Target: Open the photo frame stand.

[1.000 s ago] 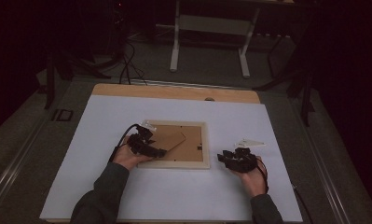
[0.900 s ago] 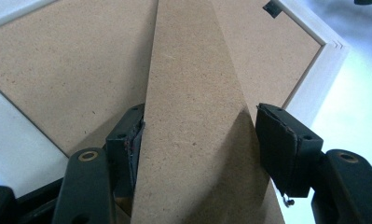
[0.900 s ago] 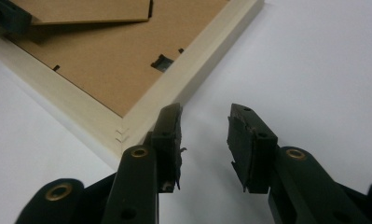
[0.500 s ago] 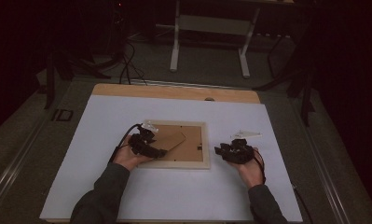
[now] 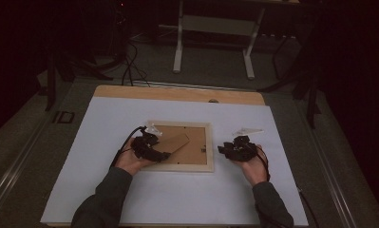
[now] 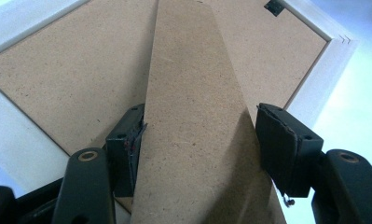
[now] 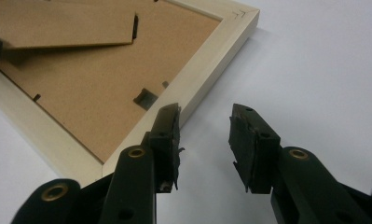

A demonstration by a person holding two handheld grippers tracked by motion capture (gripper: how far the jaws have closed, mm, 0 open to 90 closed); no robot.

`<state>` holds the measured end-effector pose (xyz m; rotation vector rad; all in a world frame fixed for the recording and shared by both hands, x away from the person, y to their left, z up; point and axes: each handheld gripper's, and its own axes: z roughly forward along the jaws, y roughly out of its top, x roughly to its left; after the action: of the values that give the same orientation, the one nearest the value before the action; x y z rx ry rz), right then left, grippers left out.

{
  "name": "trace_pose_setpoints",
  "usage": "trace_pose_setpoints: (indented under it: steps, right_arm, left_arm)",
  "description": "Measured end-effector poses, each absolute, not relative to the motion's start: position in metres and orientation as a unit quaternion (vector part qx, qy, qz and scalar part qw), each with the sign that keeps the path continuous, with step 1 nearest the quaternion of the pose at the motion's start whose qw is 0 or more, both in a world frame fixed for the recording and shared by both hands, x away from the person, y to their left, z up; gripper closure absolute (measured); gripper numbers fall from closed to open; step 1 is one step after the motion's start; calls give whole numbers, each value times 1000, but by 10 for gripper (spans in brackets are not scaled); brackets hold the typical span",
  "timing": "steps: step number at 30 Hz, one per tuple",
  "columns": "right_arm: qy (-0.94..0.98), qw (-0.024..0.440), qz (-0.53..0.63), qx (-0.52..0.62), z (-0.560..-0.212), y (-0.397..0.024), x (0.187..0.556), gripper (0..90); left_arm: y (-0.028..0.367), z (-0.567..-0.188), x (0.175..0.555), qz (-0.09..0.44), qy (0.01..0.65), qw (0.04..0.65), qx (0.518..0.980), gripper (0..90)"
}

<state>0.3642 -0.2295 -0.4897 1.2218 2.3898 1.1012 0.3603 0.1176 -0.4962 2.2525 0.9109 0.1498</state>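
Observation:
A pale wooden picture frame (image 5: 180, 167) lies face down on the white table cover, its brown backing board (image 7: 90, 88) up. The board's brown stand flap (image 5: 176, 141) (image 6: 193, 140) is raised off the back. My left gripper (image 5: 162, 154) (image 6: 202, 112) comes in from the frame's left and is shut on that flap, a pad pressed against each long edge. My right gripper (image 5: 224, 149) (image 7: 205, 112) rests just off the frame's right rail (image 7: 193, 88), open, with only white cover between its jaws.
The white cover (image 5: 130, 199) spreads over a wooden table whose bare far edge (image 5: 177, 93) shows. A clear plastic piece (image 5: 248, 129) lies beyond the right hand, and another (image 5: 152, 128) at the frame's far left corner. A small turn tab (image 7: 145, 98) sits on the backing.
My right gripper has shifted a little away from the person and toward the frame's right rail. The left gripper has kept its grip on the flap without moving.

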Motion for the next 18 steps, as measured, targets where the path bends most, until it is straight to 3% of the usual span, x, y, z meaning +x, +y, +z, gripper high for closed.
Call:
trace_pose_setpoints:
  steps: [18]
  right_arm:
    - [822, 129, 365, 418, -473, -225, 384, 604]
  left_arm:
    - [114, -489, 350, 90, 338, 346, 871, 389]
